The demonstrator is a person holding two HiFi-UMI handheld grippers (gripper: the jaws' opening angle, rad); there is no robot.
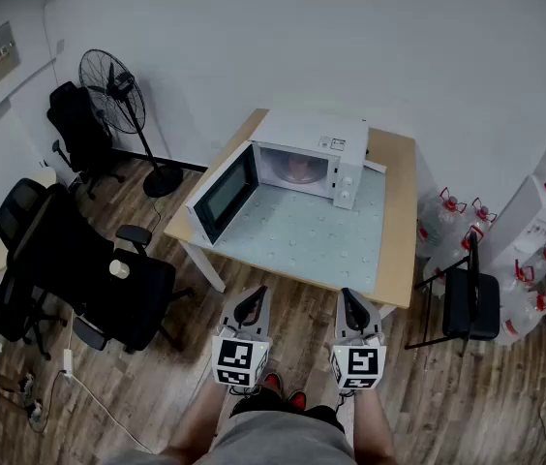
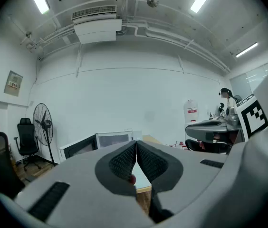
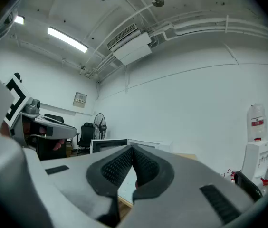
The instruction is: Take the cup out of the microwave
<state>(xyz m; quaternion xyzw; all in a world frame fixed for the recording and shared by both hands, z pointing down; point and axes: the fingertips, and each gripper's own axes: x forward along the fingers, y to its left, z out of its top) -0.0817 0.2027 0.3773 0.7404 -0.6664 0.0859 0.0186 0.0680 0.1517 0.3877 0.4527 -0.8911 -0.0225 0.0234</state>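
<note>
Head view: microwave [image 1: 310, 155] sits at the back of the table [image 1: 402, 223], toward the frame's upper centre. Its door [image 1: 224, 193] is swung wide to the left, and the door's outer edge reaches approx. the table's left edge. The cup [image 1: 299, 169] is inside the cavity and shows only as a pale pinkish blur, so its shape and handle can't be made out.

The light mat [image 1: 302, 232] in front of the microwave is bare, w/ open room from the cavity mouth down to the table's near edge. A wood strip of table runs along the right side.

The left gripper [image 1: 251, 304] and right gripper [image 1: 353, 306] are at lower centre, side by side and apart. Both are short of the table's near edge, over the wood floor [image 1: 302, 303]. In the left gripper view the left gripper [image 2: 135, 148] has its pads together at the tips w/ nothing btwn them. The right gripper [image 3: 132, 152] is the same: pads meet, nothing clamped.

Room at the sides is tighter:
- Left: office chairs [image 1: 108, 284] crowd the lower left, and a standing fan [image 1: 118, 90] is at upper left.
- Right: a black chair [image 1: 471, 298] and water bottles [image 1: 452, 211] stand just beside the table.

Both gripper views show the microwave [image 2: 115, 137] [image 3: 146, 144] only as a sliver above the gripper body, so the cavity is hidden there. A small red spot sits low in each gap btwn the pads; can't tell what it is. The person's legs are cut off at the bottom edge of the head view.
</note>
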